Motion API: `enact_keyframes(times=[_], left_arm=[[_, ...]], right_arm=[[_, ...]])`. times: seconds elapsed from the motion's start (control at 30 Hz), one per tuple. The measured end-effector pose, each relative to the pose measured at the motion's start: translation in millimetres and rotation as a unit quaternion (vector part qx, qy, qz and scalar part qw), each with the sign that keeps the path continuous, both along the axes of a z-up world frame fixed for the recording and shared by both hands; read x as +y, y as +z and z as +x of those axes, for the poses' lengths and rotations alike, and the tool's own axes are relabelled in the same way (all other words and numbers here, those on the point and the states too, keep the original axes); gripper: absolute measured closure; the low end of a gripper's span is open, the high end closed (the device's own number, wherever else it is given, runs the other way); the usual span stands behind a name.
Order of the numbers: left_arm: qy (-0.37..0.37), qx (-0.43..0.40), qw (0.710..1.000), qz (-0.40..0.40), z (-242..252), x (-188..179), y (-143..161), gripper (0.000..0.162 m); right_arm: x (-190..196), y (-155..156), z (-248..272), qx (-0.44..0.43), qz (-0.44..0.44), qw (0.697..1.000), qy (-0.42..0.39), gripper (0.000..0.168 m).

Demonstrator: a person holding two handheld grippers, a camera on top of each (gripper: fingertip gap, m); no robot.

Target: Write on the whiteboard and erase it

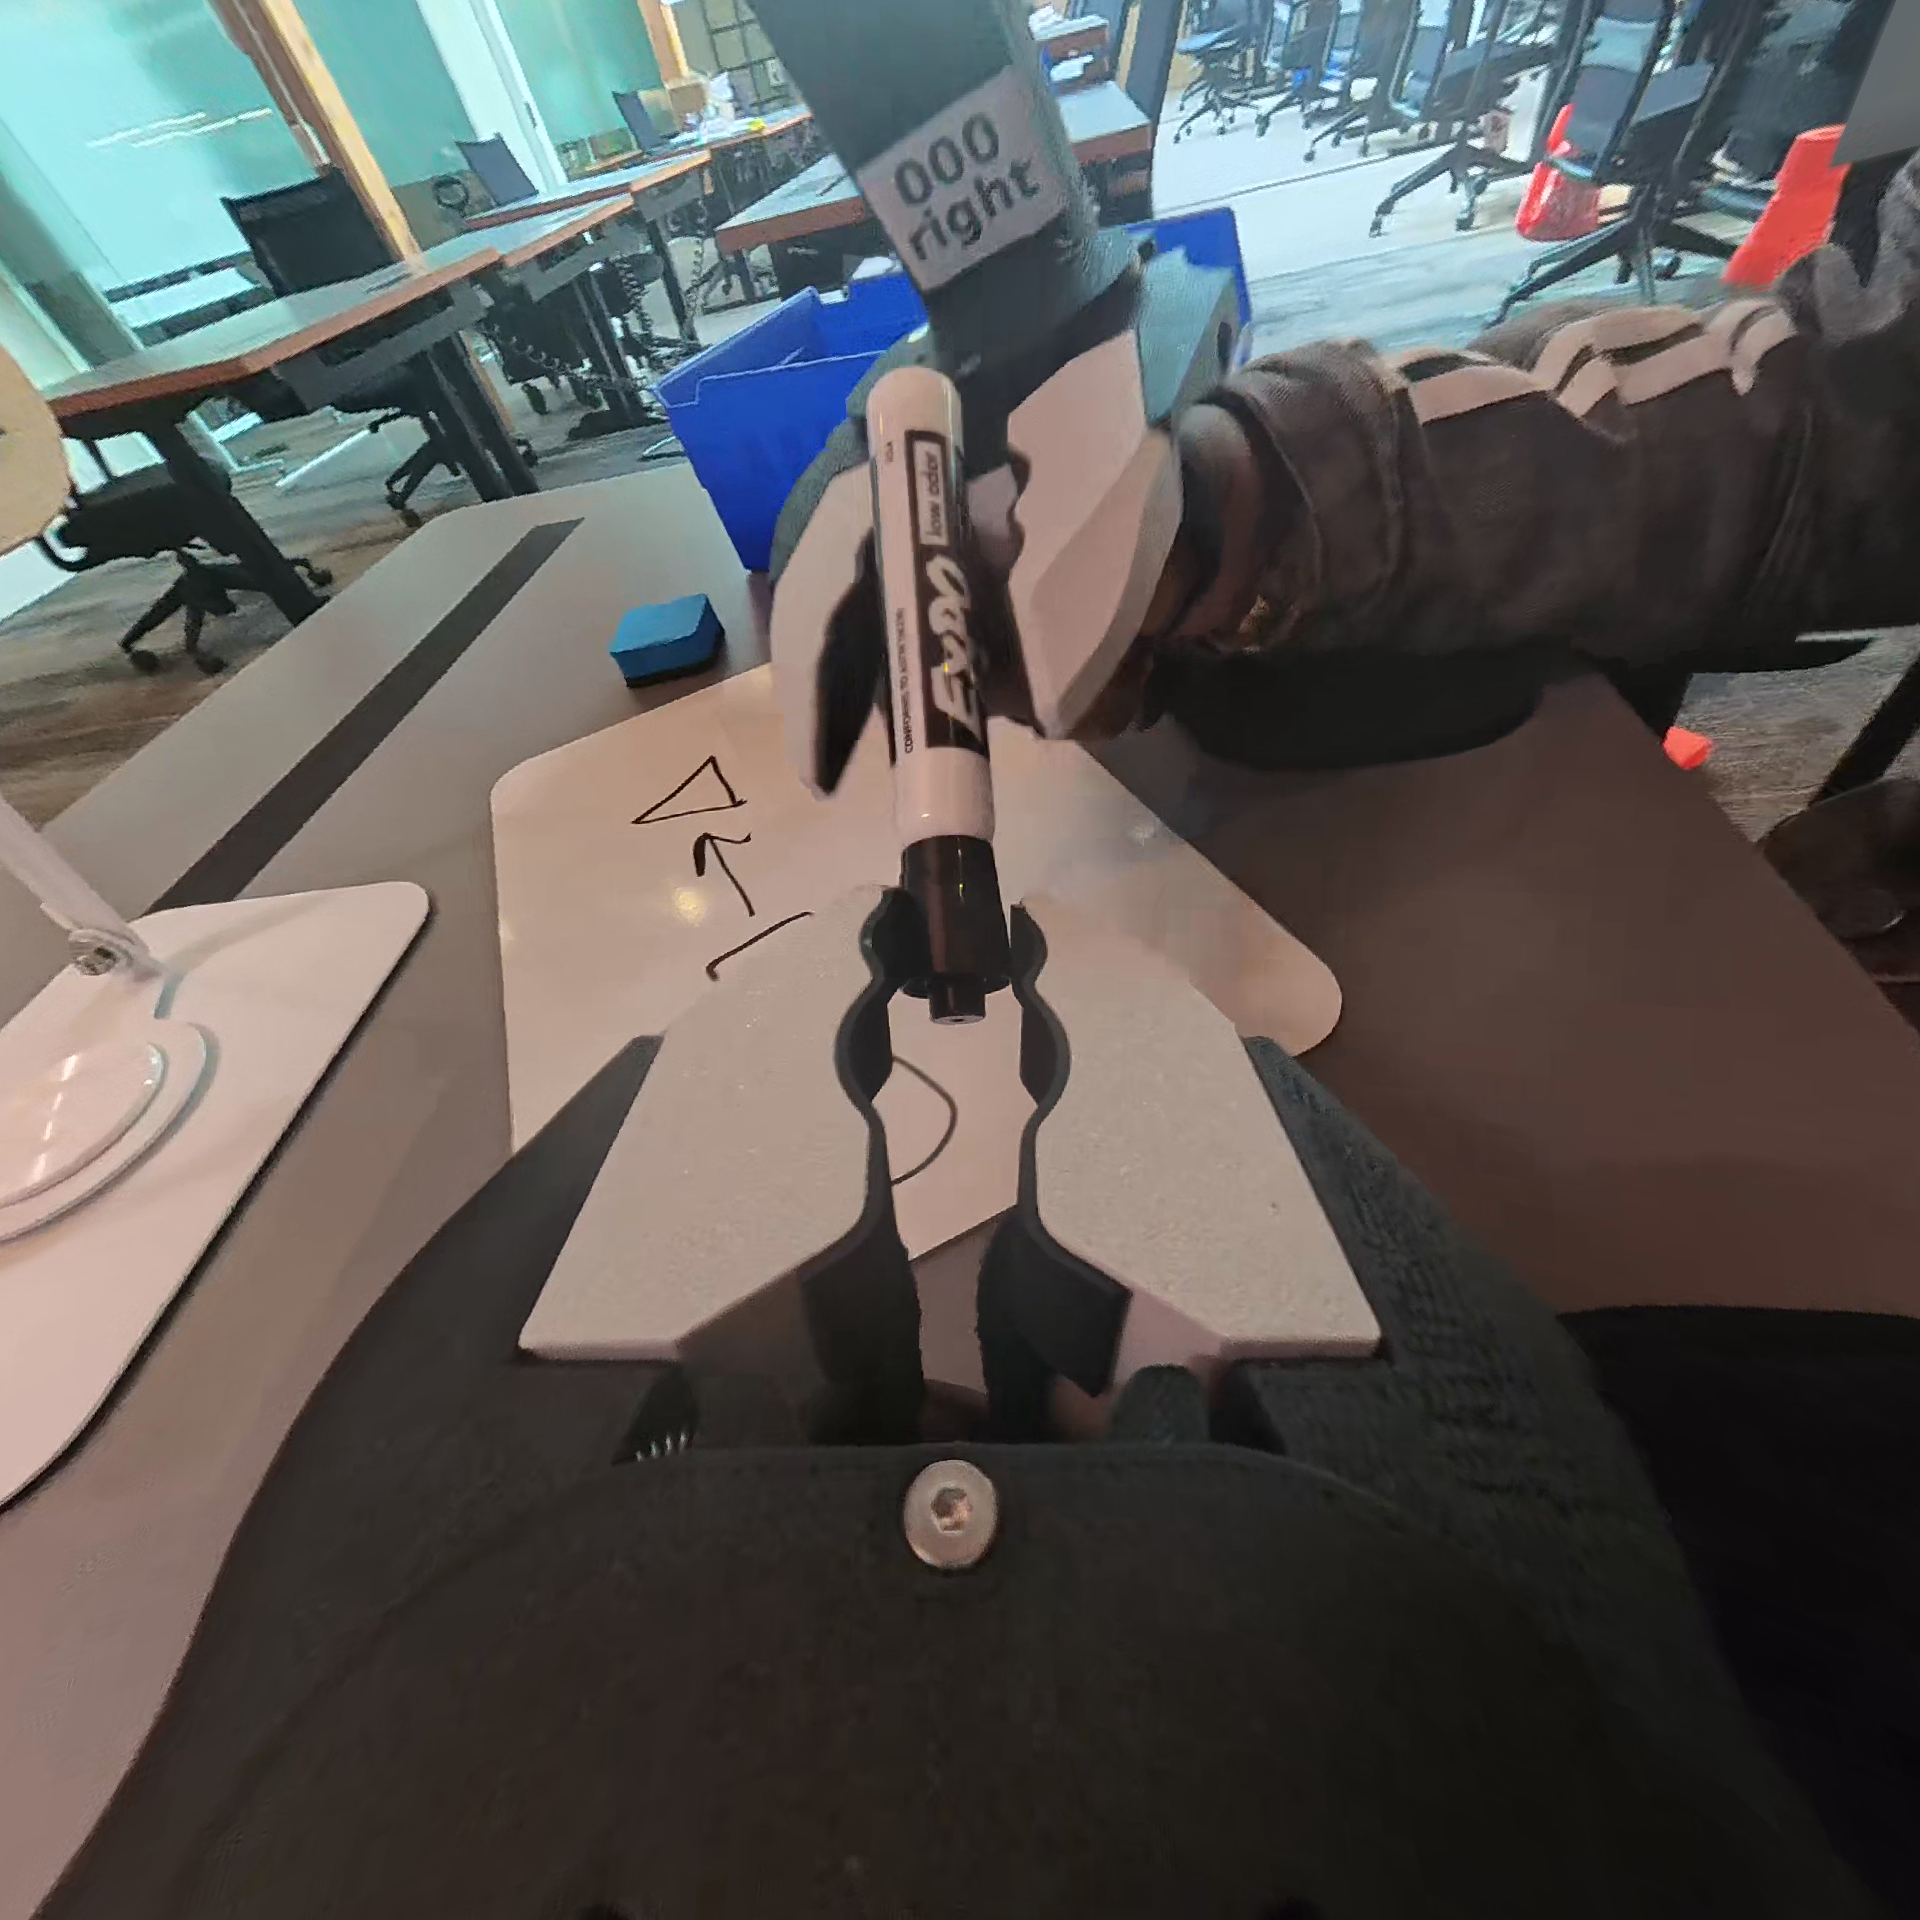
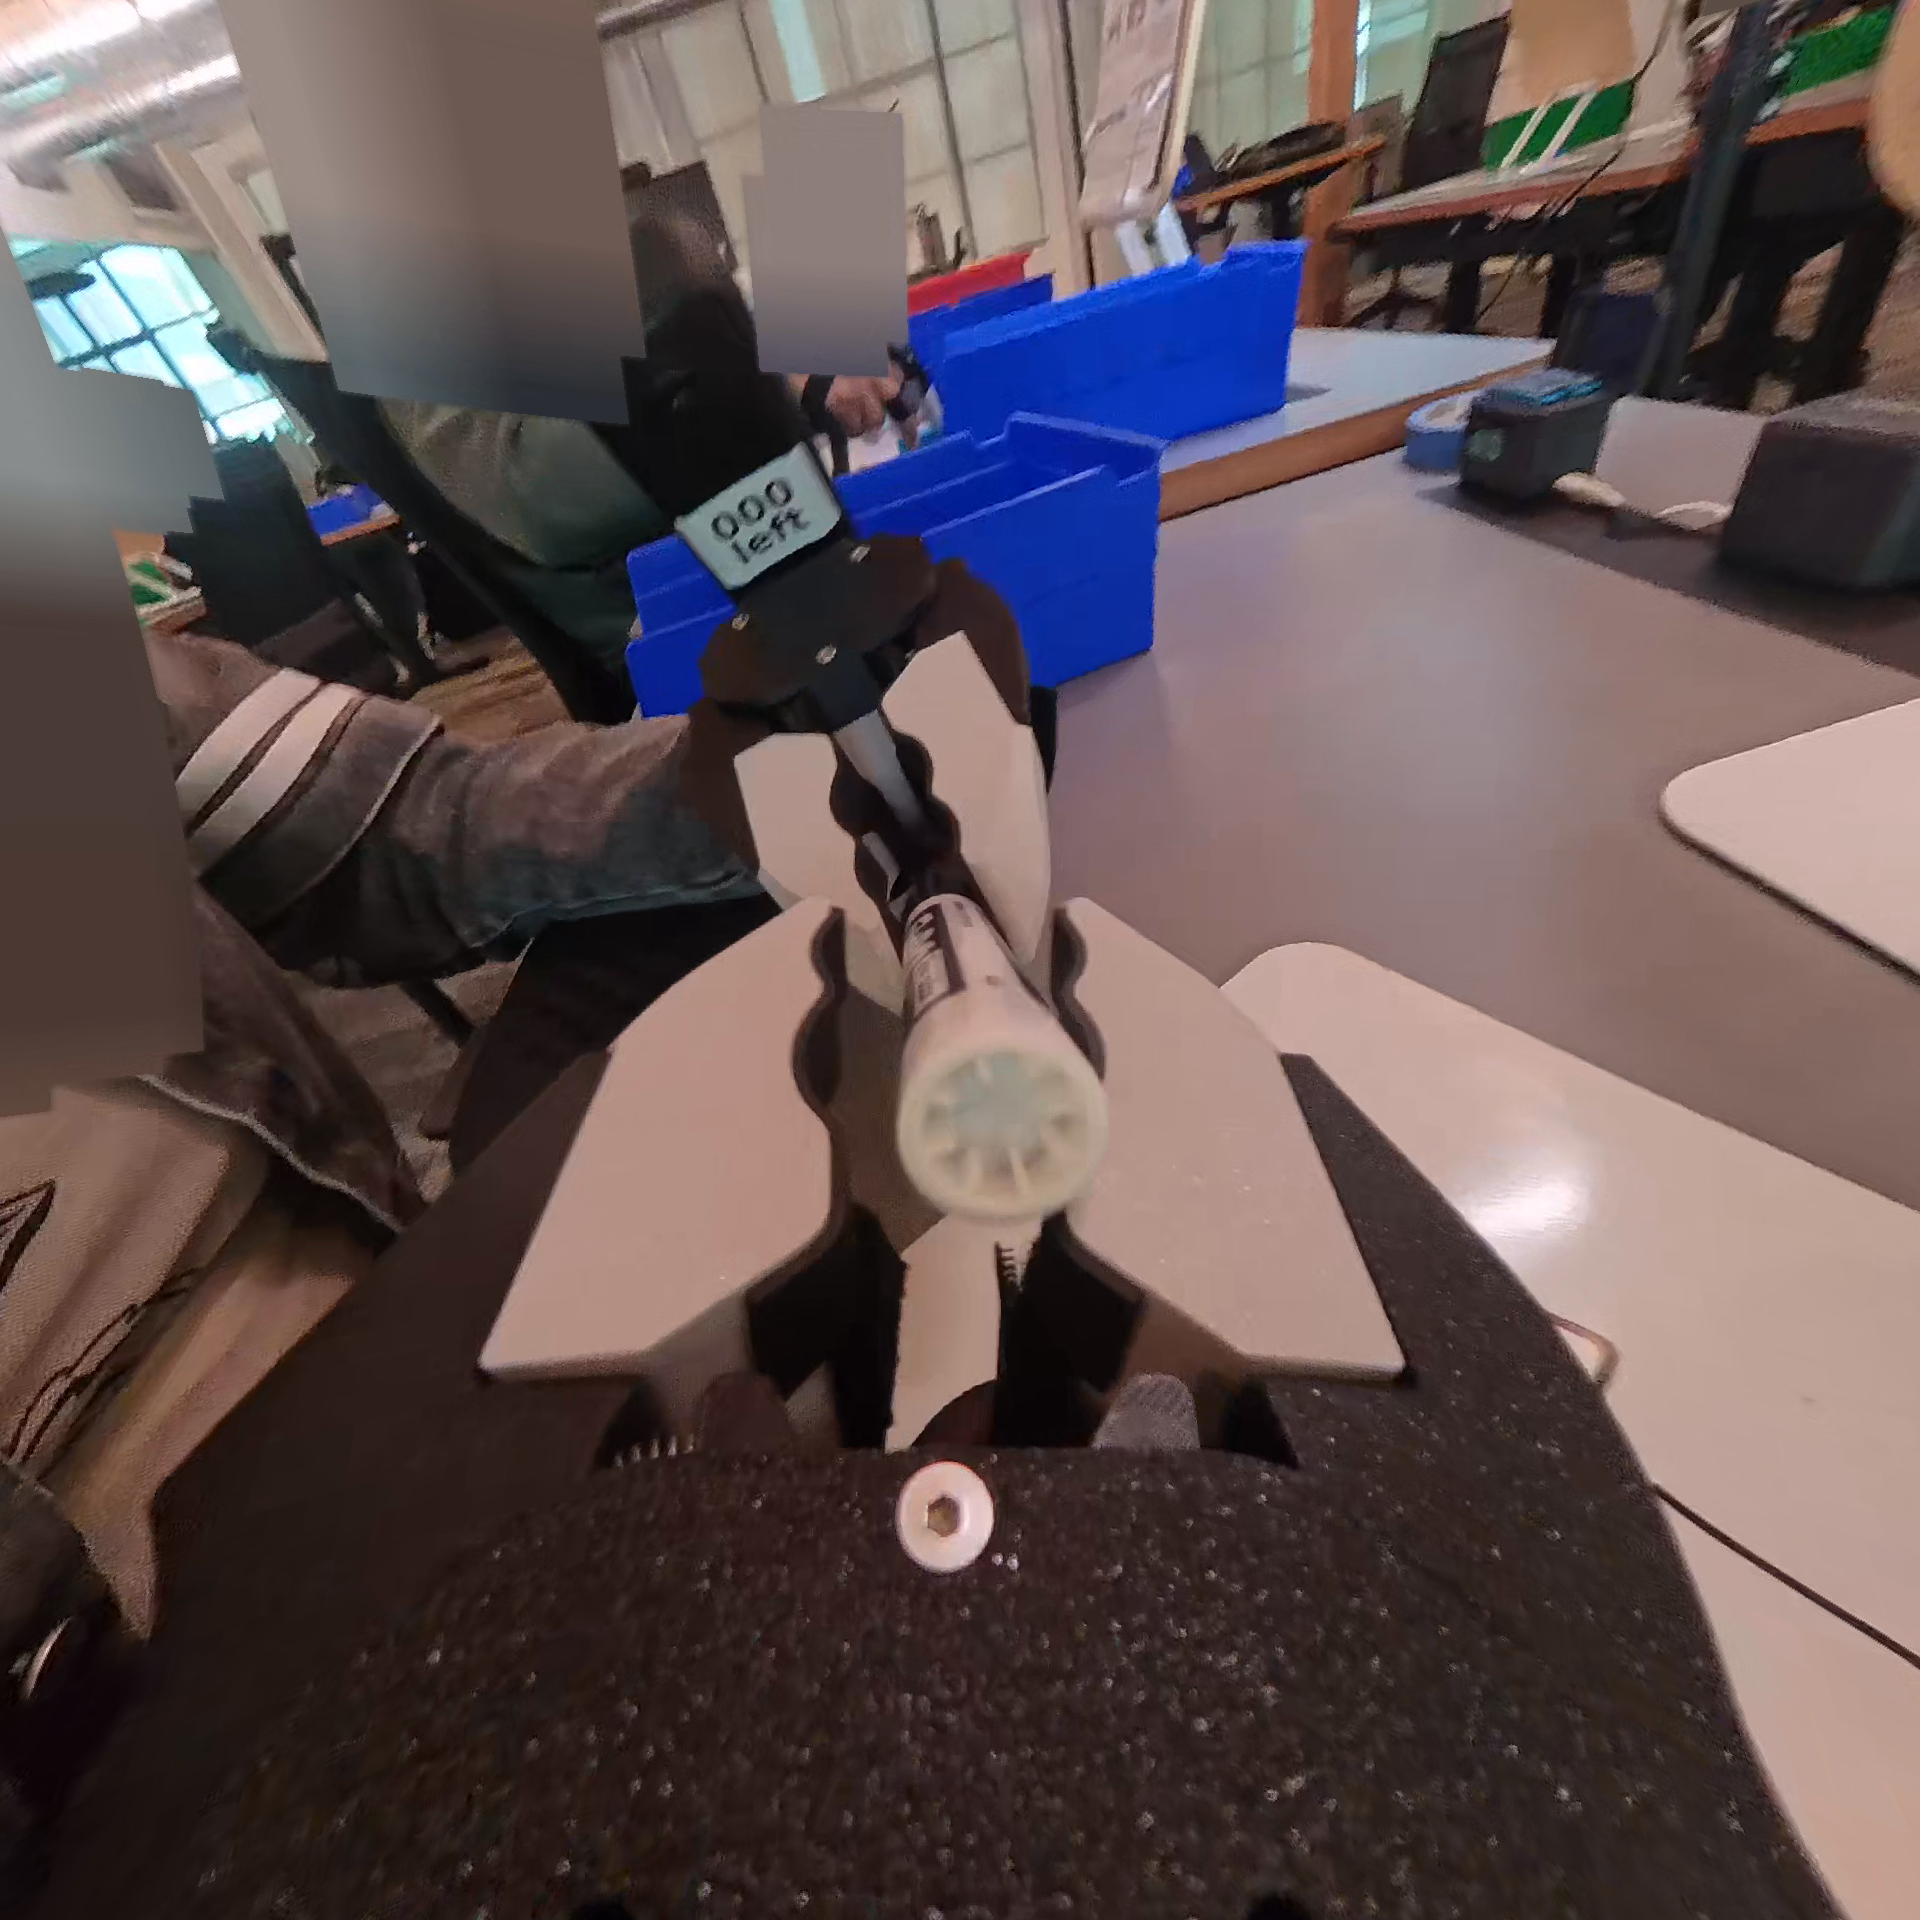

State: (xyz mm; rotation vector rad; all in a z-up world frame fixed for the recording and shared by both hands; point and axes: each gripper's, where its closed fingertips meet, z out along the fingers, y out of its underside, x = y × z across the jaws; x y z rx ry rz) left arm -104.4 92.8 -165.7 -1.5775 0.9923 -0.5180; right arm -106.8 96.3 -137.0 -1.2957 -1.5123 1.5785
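step: recapping, marks already on whiteboard (image 1: 1195, 914) | right gripper (image 1: 914, 665) fingers clamp marker (image 1: 930, 613) barrel above it | left gripper (image 1: 951, 935) fingers pinch cap (image 1: 951, 914) | next, I judge: seat cap, fetch eraser (image 1: 665, 636) on worktop (image 1: 1558, 1039)

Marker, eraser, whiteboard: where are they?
Marker (image 1: 935, 613): left wrist view, on its white barrel.
Blue eraser (image 1: 667, 637): left wrist view, on its top.
Whiteboard (image 1: 1164, 935): left wrist view, on a bare patch.
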Motion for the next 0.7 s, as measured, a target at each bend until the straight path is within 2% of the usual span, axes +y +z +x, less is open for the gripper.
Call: enact_keyframes(times=[0.03, 0.1, 0.23, 0.33, 0.43, 0.47, 0.53, 0.7], left_arm=[[0.004, 0.001, 1.0, 0.004, -1.9, 0.5, 0.8, 0.142], [-0.001, -0.016, 1.0, 0.006, 0.2, 0.0, 5.3, 0.142], [0.021, 0.003, 1.0, 0.012, -0.2, 5.0, -0.5, 0.141], [0.033, -0.007, 0.999, 0.01, 0.3, 7.1, 2.1, 0.128], [0.048, 0.023, 0.998, 0.015, -3.1, 10.3, -4.7, 0.124], [0.05, 0.028, 0.998, 0.017, -2.8, 10.7, -6.3, 0.125], [0.041, 0.036, 0.998, 0.031, -0.1, 8.2, -5.5, 0.143], [0.046, 0.056, 0.997, 0.04, -2.3, 8.4, -7.0, 0.144]], right_arm=[[4.4, 5.0, 2.2, 0.015, -0.004, 1.0, -0.008, 0.129], [3.8, 12.4, 7.4, 0.046, -0.016, 0.999, 0.001, 0.147], [5.5, 7.4, 5.7, 0.047, -0.017, 0.999, -0.013, 0.147], [2.4, 7.5, 3.6, 0.057, -0.024, 0.998, -0.006, 0.147], [3.0, 14.5, 6.9, 0.077, -0.016, 0.997, -0.011, 0.148], [3.5, 14.5, 7.4, 0.079, -0.013, 0.997, -0.013, 0.148], [2.5, 12.6, 6.5, 0.077, -0.007, 0.997, -0.013, 0.147], [1.6, 11.2, 5.7, 0.08, 0.003, 0.997, -0.015, 0.147]])
